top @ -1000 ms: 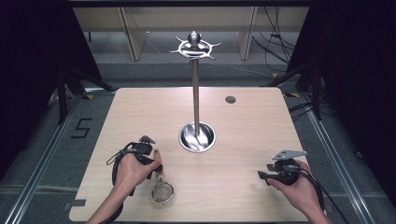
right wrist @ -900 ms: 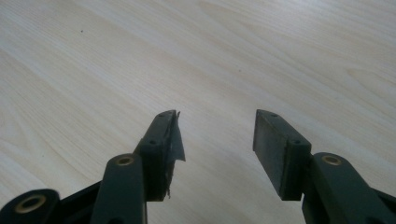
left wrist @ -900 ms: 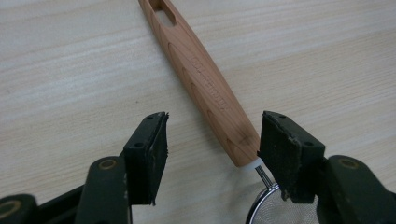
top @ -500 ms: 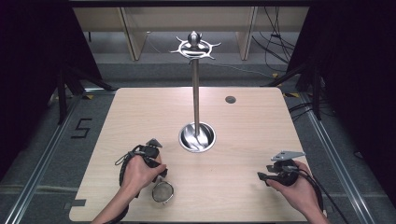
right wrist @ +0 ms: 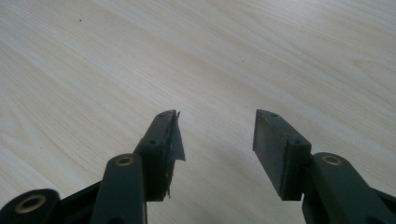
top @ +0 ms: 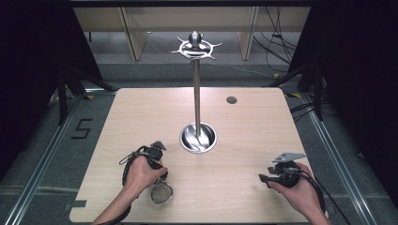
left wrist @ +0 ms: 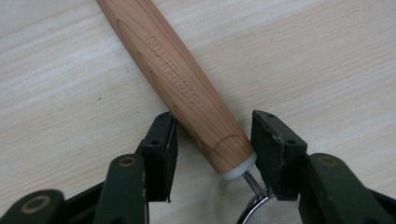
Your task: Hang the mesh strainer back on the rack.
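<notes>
wooden handle is lying between the jaws of the left gripper, slanting from the top left of the left gripper view down to the jaws at bottom centre. the jaws have just been closing around it, yet narrow gaps are showing on both sides of the handle, so the pads are not pressing on it. the handle's white end cap and thin wires are leading into the mesh bowl of a strainer at the bottom edge, right of centre.

in the high view the left hand is coming in from the bottom left, wrist bent over the left gripper, which is pointing down toward the strainer lying on the table near the lower left edge. the right hand is resting at the lower right, its right gripper pointing left and level, well apart from the strainer. in the right gripper view the right gripper is standing with its jaws wide apart over bare wood.

a steel stand is rising from a round dish at the table's centre, above and right of the left hand, with nothing between the two. a small dark hole is sitting in the tabletop toward the upper right.
</notes>
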Action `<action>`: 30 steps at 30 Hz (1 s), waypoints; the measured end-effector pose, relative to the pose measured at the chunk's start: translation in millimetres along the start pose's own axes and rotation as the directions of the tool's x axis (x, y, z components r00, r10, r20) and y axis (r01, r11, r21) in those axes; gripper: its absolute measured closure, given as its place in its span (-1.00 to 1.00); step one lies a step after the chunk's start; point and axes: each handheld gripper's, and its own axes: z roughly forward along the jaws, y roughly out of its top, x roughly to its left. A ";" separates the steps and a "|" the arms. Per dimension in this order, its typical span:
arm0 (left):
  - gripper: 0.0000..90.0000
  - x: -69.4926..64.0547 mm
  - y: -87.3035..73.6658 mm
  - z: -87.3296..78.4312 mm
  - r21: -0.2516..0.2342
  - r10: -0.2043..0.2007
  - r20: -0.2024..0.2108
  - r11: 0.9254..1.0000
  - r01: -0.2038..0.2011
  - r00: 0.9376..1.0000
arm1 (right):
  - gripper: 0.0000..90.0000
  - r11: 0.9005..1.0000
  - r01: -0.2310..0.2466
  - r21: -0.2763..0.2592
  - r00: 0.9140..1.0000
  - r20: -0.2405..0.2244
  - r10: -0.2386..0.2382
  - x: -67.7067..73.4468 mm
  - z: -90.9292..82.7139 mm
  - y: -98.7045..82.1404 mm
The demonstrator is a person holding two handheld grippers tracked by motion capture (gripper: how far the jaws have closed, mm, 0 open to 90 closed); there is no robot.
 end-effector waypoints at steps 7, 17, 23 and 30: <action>0.34 0.3 -1.0 -2.6 0.038 -0.001 -0.022 0.999 0.002 1.000 | 0.12 1.000 0.007 0.000 1.000 -0.002 -0.007 -0.1 0.1 -0.1; 0.31 2.2 2.0 -0.5 0.031 -0.017 -0.040 0.999 0.019 0.999 | 0.11 0.999 -0.021 -0.035 1.000 -0.006 0.021 2.2 4.5 -1.8; 0.34 3.4 5.3 2.0 0.043 -0.021 -0.047 0.999 0.024 0.999 | 0.10 1.000 0.008 0.006 1.000 -0.010 -0.008 -0.7 1.8 -1.1; 0.47 3.4 3.9 1.4 0.052 -0.003 -0.052 0.999 0.006 0.999 | 0.10 1.000 -0.009 -0.018 1.000 -0.007 0.009 1.0 3.6 -2.0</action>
